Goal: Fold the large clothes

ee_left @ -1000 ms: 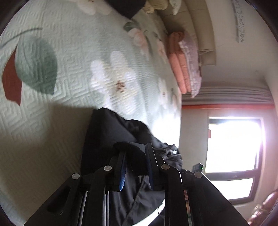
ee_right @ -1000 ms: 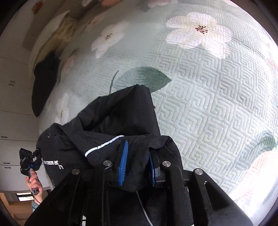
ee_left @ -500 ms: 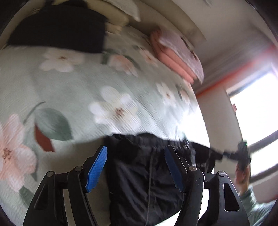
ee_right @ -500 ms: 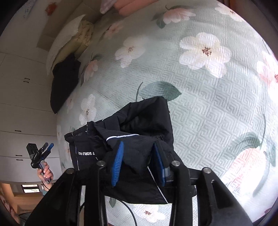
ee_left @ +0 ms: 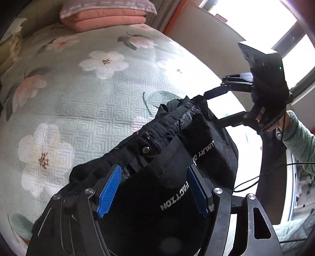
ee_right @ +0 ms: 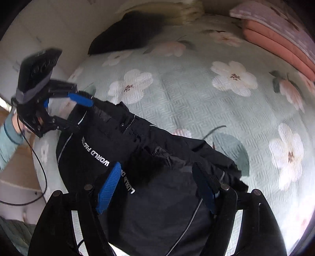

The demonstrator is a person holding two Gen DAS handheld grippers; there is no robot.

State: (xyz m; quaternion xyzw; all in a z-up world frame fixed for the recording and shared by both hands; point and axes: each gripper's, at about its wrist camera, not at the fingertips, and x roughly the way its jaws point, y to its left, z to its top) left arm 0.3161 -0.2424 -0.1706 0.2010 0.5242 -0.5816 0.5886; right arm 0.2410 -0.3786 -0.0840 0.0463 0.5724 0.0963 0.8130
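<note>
Black garment half-bundled on the bed, both grippers let go

Black garment (ee_left: 177, 157) bunched in a thick lump near the bed's (ee_left: 78, 98) front edge, not yet a flat fold. Left gripper (ee_left: 153, 193) and right gripper (ee_right: 157, 189) spread wide, jaws just opened, cloth between but unpinched. Plenty of bare quilt toward the far edge; folded pink bedding (ee_left: 106, 17) there.
</note>
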